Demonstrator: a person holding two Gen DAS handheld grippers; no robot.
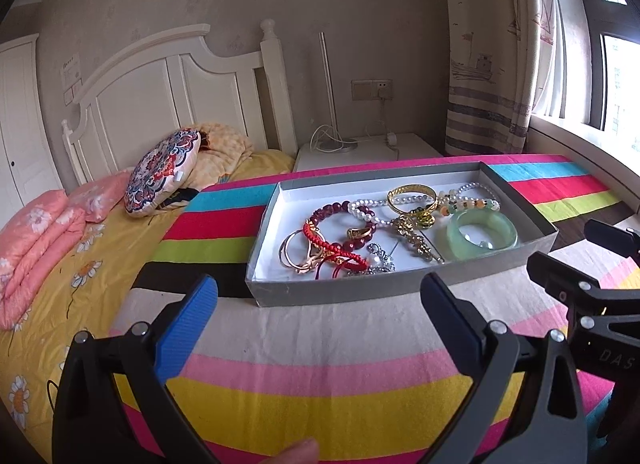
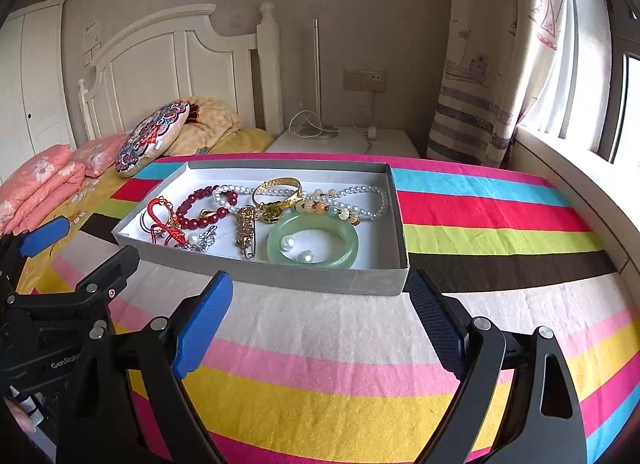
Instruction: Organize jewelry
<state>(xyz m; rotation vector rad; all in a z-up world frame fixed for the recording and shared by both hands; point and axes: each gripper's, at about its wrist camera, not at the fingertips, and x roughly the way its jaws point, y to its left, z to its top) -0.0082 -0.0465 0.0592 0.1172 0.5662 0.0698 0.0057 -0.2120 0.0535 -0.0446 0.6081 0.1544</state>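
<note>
- The grey box (image 2: 320, 278) of tangled jewelry sat on the striped cloth (image 2: 320, 344), just ahead of both grippers.
- The left gripper (image 1: 320, 316) and right gripper (image 2: 322, 316) gaped wide, both empty.
- The jade bangle (image 2: 312, 244) looked rigid, slick and breakable; gripping across its rim seemed best.
- The pearl strand (image 2: 360, 194) seemed limp and likely to snag.

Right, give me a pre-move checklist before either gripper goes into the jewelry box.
1. Left gripper open and holding nothing: ok.
2. Right gripper open and holding nothing: ok.
3. Both grippers outside the grey box, in front of its near wall: ok.
4. Green bangle lying flat and free of the tangle: ok, though two loose pearls sit inside its ring.
5. Red cord bracelet separate from its neighbours: not ok, it overlaps the dark red bead bracelet and a thin ring.
6. Somewhere to sort the pieces into: cannot tell, only the striped cloth shows around the box.
</note>
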